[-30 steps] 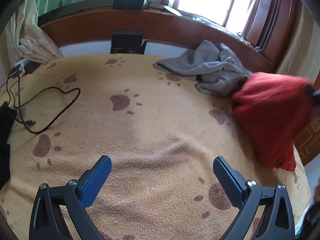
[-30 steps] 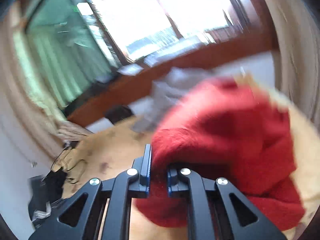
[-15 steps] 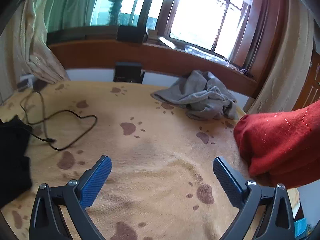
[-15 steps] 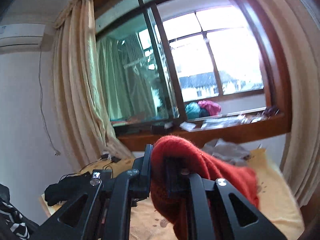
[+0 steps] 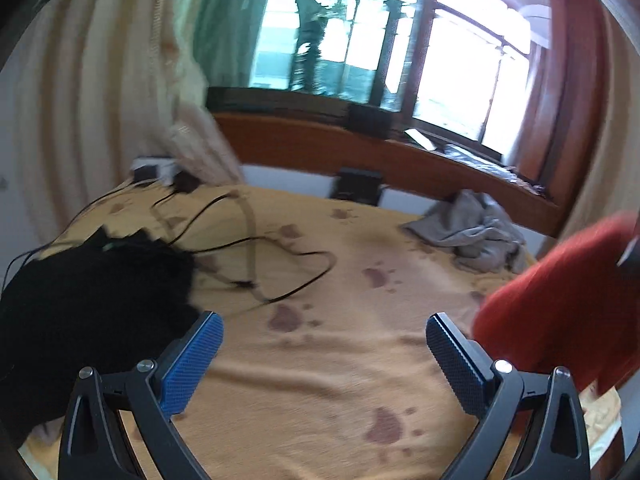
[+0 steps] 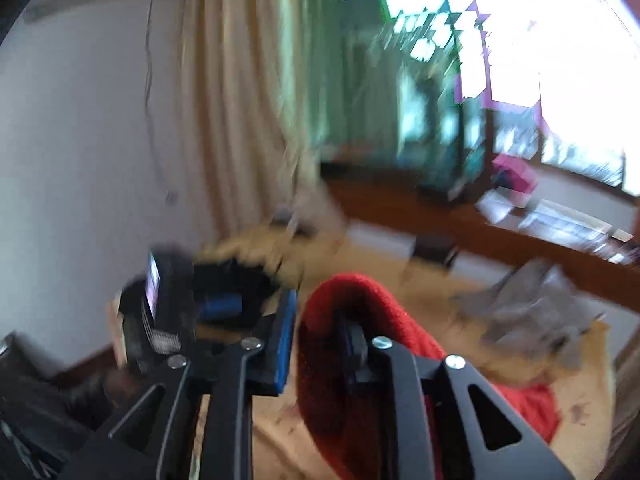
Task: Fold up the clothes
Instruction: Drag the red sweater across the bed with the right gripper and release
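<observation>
Above bed (image 5: 320, 360): red sweater (image 6: 360, 352) (fuzzy knit) bunched.

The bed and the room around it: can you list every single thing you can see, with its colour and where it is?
Fuzzy red knitted garment: one, red, lifted above the bed's right side, pinched by the right gripper.
Crumpled grey garment: one, grey, far right of the bed.
Black clothing pile: one, black, left side.
Thin black cable: one looped, black, middle-left.
Paw-print tan blanket: one, tan with brown prints, covering the bed.
Cream curtain: one, cream, left of the window.
Left gripper: one, black with blue pads, open above the blanket.
Right gripper: one, black, shut on red fabric.
</observation>
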`<action>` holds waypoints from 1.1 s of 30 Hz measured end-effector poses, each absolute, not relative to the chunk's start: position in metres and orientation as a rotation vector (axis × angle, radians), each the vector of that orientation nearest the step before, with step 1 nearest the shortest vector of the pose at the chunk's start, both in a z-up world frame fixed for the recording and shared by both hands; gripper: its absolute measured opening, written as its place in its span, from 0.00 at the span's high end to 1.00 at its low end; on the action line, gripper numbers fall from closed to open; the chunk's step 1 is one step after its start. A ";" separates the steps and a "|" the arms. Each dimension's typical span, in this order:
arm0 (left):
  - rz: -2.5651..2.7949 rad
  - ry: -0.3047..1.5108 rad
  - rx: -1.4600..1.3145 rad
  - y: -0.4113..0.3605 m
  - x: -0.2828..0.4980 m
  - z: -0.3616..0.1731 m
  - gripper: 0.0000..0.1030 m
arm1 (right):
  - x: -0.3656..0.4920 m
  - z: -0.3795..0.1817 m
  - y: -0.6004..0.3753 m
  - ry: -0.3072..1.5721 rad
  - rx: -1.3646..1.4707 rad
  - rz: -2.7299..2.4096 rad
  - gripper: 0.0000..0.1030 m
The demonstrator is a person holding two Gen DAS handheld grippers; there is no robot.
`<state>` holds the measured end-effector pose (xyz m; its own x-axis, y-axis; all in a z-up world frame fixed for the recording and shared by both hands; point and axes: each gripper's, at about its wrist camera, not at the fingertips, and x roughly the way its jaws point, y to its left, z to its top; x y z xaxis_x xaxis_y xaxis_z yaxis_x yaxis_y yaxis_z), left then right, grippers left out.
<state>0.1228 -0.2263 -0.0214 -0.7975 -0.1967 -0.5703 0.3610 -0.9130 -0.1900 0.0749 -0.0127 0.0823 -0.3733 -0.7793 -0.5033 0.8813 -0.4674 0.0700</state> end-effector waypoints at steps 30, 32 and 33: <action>-2.933 -0.579 1.157 -0.096 0.171 -0.090 0.00 | 0.012 -0.028 0.121 0.249 0.926 -2.316 0.36; -2.862 -0.737 1.121 -0.080 0.176 -0.102 0.00 | 0.006 -0.036 0.131 0.227 0.945 -2.340 0.36; -2.845 -0.775 1.125 -0.075 0.174 -0.106 0.00 | 0.003 -0.040 0.137 0.217 0.955 -2.352 0.36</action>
<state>0.1744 -0.0752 -0.1058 -0.7459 -0.1624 -0.6460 -0.1879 -0.8792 0.4379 0.0031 0.1368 -0.0401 -0.5718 -0.4585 -0.6803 0.5751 -0.8154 0.0662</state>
